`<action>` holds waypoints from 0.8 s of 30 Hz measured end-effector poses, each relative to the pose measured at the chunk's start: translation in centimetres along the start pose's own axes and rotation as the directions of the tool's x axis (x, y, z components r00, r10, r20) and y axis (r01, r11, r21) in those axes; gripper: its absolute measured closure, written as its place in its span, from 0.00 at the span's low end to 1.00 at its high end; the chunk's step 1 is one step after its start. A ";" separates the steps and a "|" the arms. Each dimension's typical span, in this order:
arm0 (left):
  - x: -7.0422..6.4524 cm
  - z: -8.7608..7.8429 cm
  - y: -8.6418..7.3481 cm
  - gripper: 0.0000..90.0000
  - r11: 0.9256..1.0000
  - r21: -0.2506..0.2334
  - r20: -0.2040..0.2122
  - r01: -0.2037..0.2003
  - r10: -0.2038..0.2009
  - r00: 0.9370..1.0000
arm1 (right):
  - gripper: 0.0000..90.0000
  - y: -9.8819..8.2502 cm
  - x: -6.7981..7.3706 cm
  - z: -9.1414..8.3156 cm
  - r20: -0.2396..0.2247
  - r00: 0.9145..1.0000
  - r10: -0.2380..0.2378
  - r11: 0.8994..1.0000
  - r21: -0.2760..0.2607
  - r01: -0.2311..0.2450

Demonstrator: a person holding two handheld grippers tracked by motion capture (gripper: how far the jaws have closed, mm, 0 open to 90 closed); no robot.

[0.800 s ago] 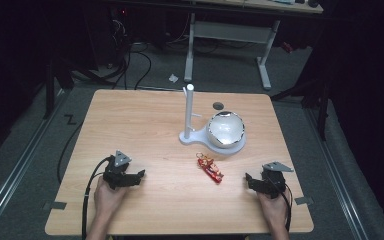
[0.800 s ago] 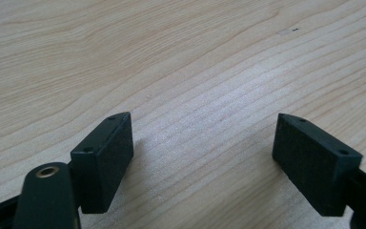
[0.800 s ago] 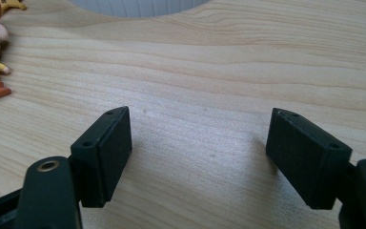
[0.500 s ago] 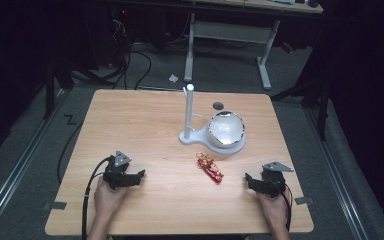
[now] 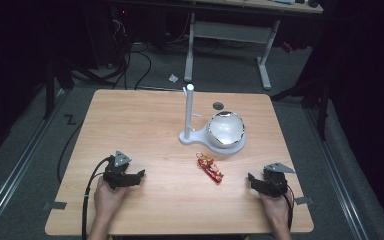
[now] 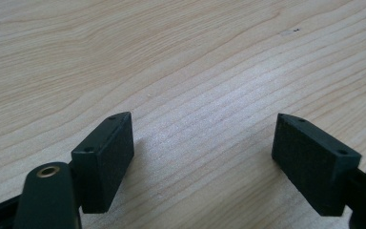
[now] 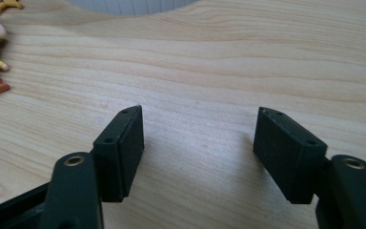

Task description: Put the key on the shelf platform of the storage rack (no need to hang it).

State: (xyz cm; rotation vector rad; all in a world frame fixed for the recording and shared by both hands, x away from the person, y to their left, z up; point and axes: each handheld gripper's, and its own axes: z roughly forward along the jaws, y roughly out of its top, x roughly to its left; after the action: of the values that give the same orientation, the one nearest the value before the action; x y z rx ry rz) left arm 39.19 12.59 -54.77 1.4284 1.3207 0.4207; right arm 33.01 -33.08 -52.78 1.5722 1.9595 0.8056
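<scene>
The left claw (image 5: 139,175) rests near the bench's (image 5: 145,125) near-left corner, jaws wide apart over bare wood. The right claw (image 5: 252,179) sits near the near-right corner, jaws likewise spread with nothing between them. A small toy (image 5: 209,168) lies between the two claws, nearer the right one, just in front of the bowl (image 5: 225,129) on its white stand (image 5: 189,112).

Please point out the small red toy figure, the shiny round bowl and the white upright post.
small red toy figure (image 5: 210,168), high view, its middle
shiny round bowl (image 5: 225,128), high view, inner surface
white upright post (image 5: 189,111), high view, mid-shaft
</scene>
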 end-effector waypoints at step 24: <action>0.0 0.0 0.0 0.25 1.000 -0.003 -0.004 0.002 -0.002 1.000 | 0.45 1.2 1.5 -2.7 -0.089 0.994 -0.060 0.994 -0.101 0.051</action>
State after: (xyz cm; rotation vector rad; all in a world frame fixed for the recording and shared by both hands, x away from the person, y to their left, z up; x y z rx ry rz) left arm 39.21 12.60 -54.77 1.4242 1.3244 0.4240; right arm 31.63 -31.80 -50.05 1.4404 1.9861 0.9524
